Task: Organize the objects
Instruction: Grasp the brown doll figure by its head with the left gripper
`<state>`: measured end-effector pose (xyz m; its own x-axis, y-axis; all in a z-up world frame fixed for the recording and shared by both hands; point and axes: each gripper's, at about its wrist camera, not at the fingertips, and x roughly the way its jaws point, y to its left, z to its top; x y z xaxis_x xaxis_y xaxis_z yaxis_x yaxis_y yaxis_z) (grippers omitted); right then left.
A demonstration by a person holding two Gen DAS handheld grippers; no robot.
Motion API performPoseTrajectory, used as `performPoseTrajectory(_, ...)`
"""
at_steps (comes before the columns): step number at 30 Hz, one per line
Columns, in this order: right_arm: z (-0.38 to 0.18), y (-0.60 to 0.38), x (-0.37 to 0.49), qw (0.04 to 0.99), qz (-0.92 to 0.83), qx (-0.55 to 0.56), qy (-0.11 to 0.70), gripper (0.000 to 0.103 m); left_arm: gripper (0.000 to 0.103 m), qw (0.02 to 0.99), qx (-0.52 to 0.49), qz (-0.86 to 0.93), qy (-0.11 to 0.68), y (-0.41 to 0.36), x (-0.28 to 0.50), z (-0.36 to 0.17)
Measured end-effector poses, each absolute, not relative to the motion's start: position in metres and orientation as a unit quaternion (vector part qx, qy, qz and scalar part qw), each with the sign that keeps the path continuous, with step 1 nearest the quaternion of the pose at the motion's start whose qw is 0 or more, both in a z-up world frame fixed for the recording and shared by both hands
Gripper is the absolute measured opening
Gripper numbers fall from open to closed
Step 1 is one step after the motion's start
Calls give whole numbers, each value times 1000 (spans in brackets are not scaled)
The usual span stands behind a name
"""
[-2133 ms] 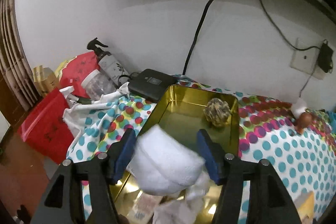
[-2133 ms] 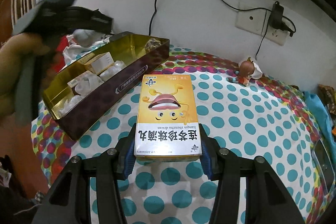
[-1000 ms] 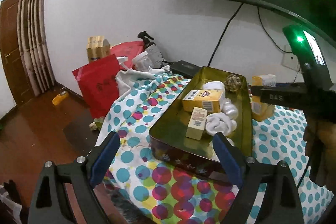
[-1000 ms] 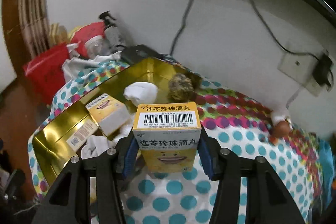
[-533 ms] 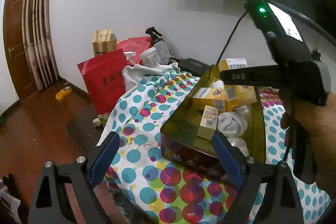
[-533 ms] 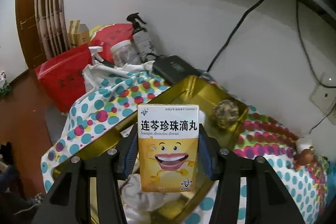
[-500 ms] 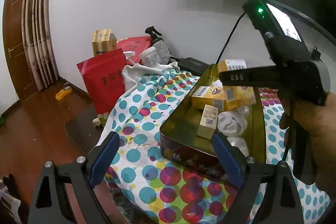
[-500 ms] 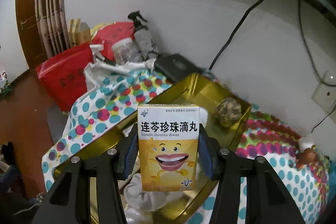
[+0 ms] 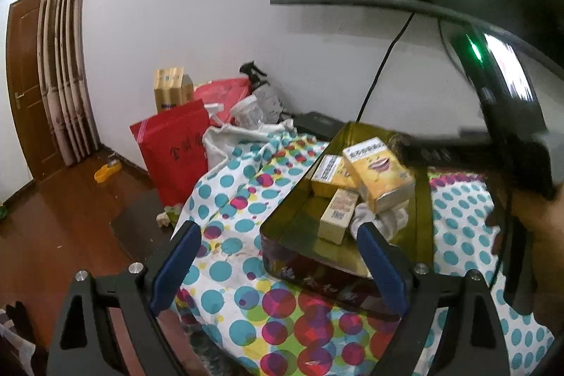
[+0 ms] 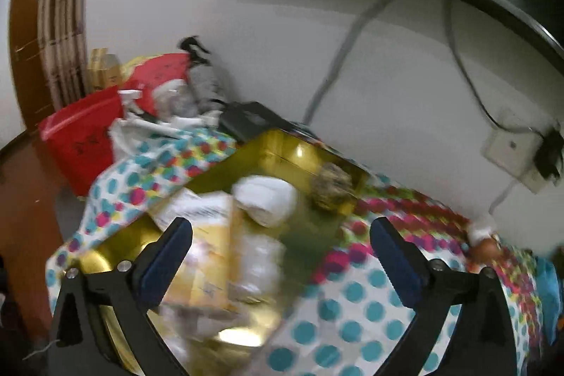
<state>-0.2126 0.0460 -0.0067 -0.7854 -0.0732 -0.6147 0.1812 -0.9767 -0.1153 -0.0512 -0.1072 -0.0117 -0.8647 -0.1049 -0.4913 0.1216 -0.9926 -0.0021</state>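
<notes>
A gold tin box [image 9: 421, 199] lies open on the polka-dot cloth. In it lies a yellow medicine box with a smiling mouth [image 9: 379, 177], tilted on top of other yellow boxes [image 9: 329, 175], a small box [image 9: 338, 215] and white cloth rolls [image 9: 389, 217]. My left gripper [image 9: 278, 254] is open and empty, in front of the tin's near end. My right gripper [image 10: 280, 258] is open and empty above the tin [image 10: 299, 157]. The boxes [image 10: 208, 256] under it are blurred. A white roll [image 10: 266, 199] and a knotted ball [image 10: 331, 180] lie further back.
A red bag [image 9: 174, 150], a spray bottle [image 9: 262, 94], a jar and a carton crowd the far left by the wall. A black device [image 9: 317, 125] lies behind the tin. A small figurine [image 10: 488, 244] and a wall socket [image 10: 511, 152] are at the right. The floor drops off left.
My right gripper has opened and let go of the yellow medicine box, which now lies tilted in the tin. The right view has swung and is blurred. The left gripper has stayed open.
</notes>
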Motion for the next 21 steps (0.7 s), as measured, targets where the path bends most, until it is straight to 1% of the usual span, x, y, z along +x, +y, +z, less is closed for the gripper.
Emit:
performPoseTrajectory(5, -31, 130, -194, 6, -935, 349, 53, 100, 92, 24, 222, -975, 10, -87, -43, -2)
performPoseTrajectory(9, -50, 210, -174, -47, -926, 374, 17, 100, 92, -32, 224, -974, -11, -42, -51, 2)
performPoseTrajectory(12, -60, 266, -154, -88, -921, 379, -4, 101, 92, -94, 237, -967, -10, 7, -73, 4)
performPoseTrajectory(17, -72, 333, -125, -136, -912, 386, -3, 102, 92, -167, 263, -950, -38, 109, -123, 3)
performPoseTrajectory(21, -84, 372, -107, -156, -908, 387, -32, 102, 92, -183, 290, -936, -77, 177, -170, -14)
